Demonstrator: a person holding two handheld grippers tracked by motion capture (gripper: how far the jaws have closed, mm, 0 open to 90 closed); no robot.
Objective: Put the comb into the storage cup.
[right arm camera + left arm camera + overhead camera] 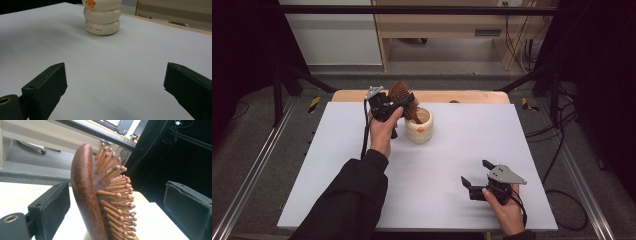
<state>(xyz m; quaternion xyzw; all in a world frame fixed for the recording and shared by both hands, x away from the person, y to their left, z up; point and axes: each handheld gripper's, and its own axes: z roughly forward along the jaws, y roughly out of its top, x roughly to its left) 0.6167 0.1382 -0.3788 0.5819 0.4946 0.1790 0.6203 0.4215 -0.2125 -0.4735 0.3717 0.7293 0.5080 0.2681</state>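
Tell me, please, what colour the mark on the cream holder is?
Orange, on the cream ridged holder; it shows best in the right gripper view.

Both claws [393, 106] [474, 174] agape, apart.

A white sheet [452, 150] covers the wooden counter [472, 96], leaving bare wood along the far edge. Beyond that edge stands a pale wooden cabinet [437, 25] on grey floor [257, 145]. Black cables [562, 150] trail past the counter's right edge.
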